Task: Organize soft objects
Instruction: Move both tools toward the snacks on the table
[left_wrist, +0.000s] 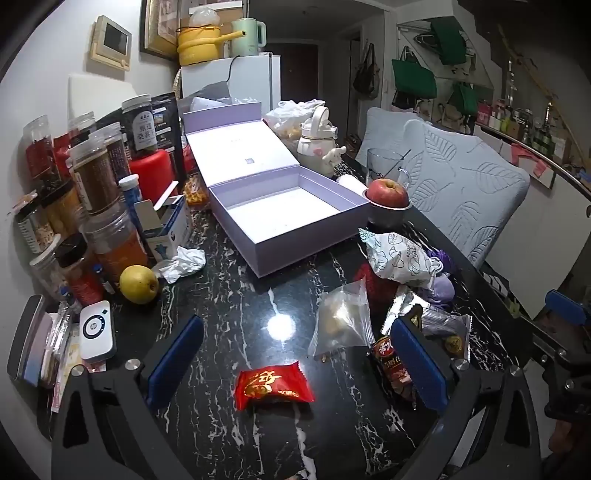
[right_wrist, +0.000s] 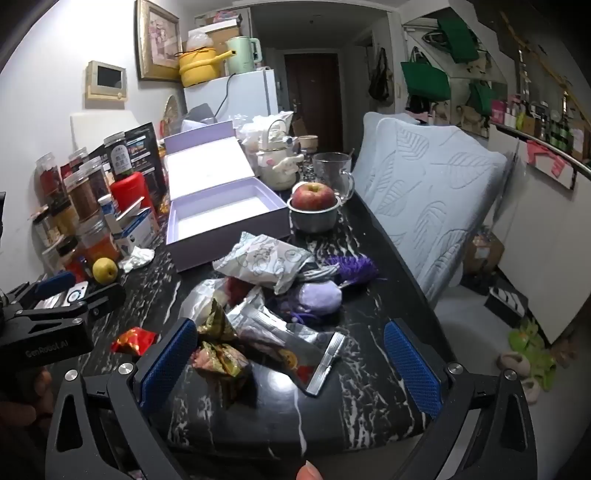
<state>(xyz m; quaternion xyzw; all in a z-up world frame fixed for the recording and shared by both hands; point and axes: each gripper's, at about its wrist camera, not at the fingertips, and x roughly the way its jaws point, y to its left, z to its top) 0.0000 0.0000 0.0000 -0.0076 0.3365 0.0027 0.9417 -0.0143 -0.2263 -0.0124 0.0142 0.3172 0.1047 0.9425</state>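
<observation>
An open lilac box stands empty mid-table. In front of it lies a heap: a patterned white pouch, a purple plush piece, a fuzzy purple item and a clear zip bag. My left gripper is open low over the table, with a red snack packet lying untouched between its fingers. My right gripper is open too, straddling a gold-wrapped snack and a clear packet with a silver strip without touching them.
Several jars crowd the left side, with a yellow pear, crumpled tissue and a white device. An apple in a metal bowl and a glass mug stand behind the heap. A cushioned chair flanks the right table edge.
</observation>
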